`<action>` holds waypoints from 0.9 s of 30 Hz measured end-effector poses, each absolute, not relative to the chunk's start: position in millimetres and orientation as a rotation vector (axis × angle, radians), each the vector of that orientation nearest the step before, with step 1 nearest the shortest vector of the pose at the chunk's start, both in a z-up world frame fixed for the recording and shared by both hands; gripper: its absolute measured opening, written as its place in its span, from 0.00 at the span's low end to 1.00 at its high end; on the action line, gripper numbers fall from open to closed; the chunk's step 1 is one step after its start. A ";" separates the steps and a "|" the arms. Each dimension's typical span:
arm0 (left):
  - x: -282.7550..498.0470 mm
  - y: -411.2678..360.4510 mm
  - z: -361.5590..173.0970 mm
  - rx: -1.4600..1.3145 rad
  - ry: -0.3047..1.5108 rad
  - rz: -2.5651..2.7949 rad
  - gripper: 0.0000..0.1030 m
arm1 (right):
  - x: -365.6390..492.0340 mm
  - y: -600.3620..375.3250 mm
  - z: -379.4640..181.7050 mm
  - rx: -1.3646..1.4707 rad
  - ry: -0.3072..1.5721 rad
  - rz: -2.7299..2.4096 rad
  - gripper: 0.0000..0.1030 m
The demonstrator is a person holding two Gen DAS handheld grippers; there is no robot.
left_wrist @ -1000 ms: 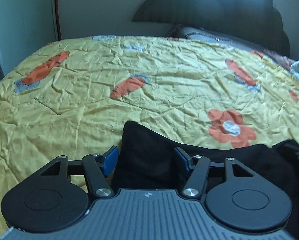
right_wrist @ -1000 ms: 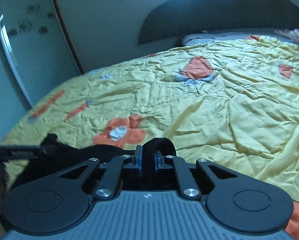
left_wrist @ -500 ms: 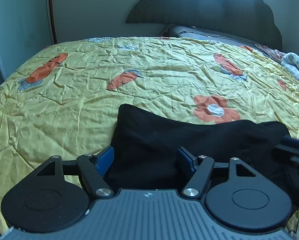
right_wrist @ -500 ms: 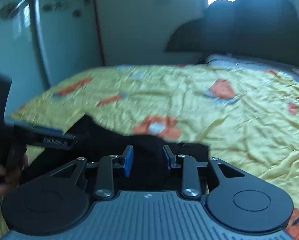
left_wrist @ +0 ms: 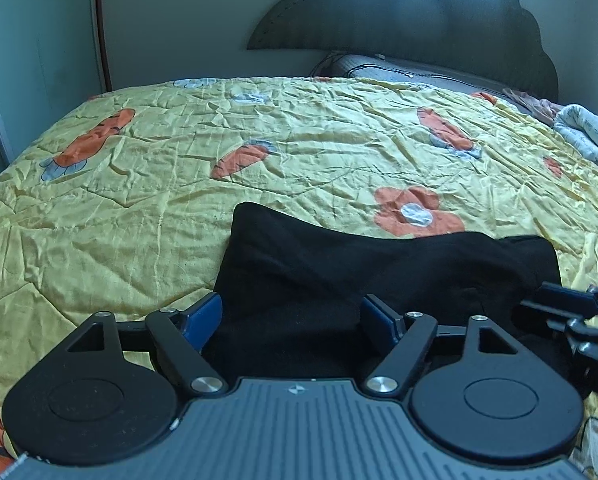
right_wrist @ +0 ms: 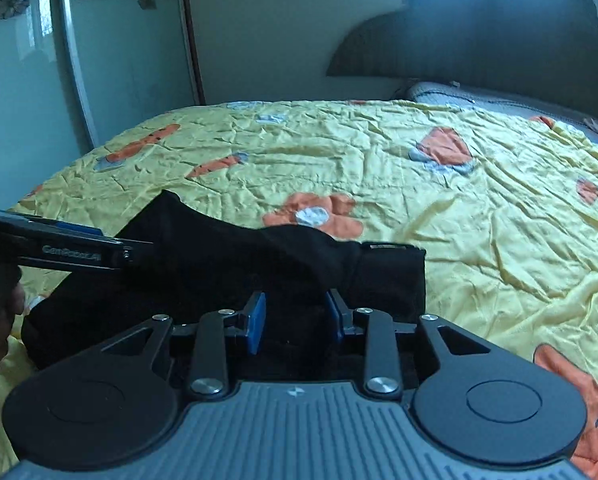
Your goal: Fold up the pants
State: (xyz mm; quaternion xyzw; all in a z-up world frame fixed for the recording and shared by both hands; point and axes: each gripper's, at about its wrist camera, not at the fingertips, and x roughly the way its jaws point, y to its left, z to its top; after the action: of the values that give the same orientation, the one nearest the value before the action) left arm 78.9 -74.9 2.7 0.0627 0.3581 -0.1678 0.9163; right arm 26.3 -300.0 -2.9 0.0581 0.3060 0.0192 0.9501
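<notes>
Black pants (left_wrist: 339, 268) lie folded in a flat pile on the yellow flowered bedspread (left_wrist: 259, 128). My left gripper (left_wrist: 293, 318) is open, its blue pads apart just above the near left part of the pile. My right gripper (right_wrist: 295, 318) is open over the near right part of the pants (right_wrist: 239, 264), nothing between its pads. A waistband corner with a small label (right_wrist: 391, 248) shows at the right end. The right gripper also shows in the left wrist view (left_wrist: 579, 316), and the left gripper in the right wrist view (right_wrist: 59, 250).
A dark headboard (left_wrist: 419, 16) and a grey pillow (left_wrist: 399, 70) stand at the far end of the bed. A white cloth (left_wrist: 587, 136) lies at the far right. A wardrobe with glass doors (right_wrist: 39, 60) stands to the left.
My right gripper has opened and let go of the pants, which now lie flat. Both grippers have pulled back a little. The left gripper stayed open.
</notes>
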 end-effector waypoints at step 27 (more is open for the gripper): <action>90.6 5.9 -19.3 -0.113 0.959 -0.672 0.84 | 7.2 -406.1 -46.8 0.688 0.703 0.229 0.59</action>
State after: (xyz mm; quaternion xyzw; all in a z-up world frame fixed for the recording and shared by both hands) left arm 90.6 5.9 -19.3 -0.0532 0.4525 -0.3168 0.8319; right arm 7.2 -406.1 -46.8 0.3294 0.3367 0.1097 0.8752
